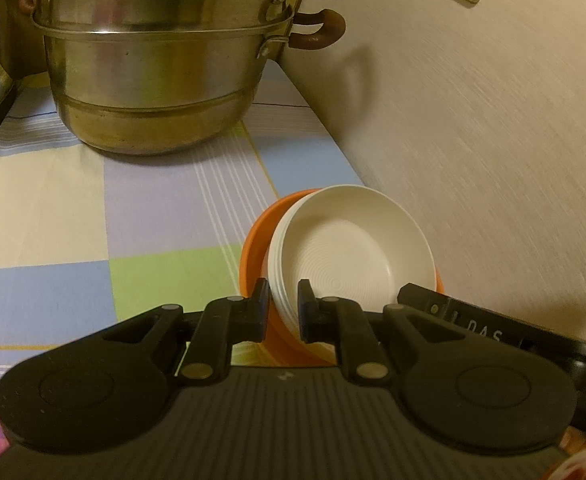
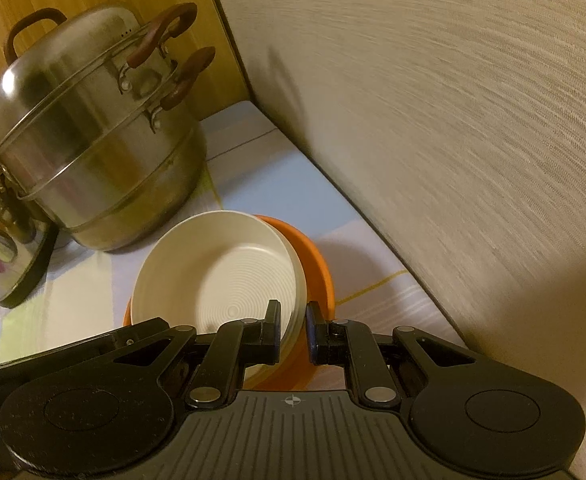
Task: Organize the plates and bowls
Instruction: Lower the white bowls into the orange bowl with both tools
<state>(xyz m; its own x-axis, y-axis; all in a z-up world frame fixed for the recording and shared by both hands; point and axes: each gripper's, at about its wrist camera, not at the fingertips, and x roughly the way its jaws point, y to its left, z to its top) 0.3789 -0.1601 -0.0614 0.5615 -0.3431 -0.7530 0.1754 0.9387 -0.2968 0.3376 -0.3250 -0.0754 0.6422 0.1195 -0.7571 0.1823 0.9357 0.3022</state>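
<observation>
On the pastel checked tablecloth (image 1: 73, 208) beside the textured beige wall (image 1: 493, 140), my left gripper (image 1: 283, 300) and right gripper (image 2: 293, 322) clamp the ribbed white round plates (image 1: 353, 248) — "DAS" readable.

Checked tablecloth (image 1: 53, 208) w/ steel steamer pot (image 1: 153, 80), orange bowl (image 1: 253, 248).

White ribbed plates (image 1: 353, 248) sit stacked, tilted, inside an orange bowl (image 1: 253, 248).

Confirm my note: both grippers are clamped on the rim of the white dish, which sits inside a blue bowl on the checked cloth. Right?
Not quite. The bowl under the white dish is orange, not blue, as both wrist views show. The rest stands: the left gripper and right gripper each pinch the dish's rim, over the checked cloth.
</observation>
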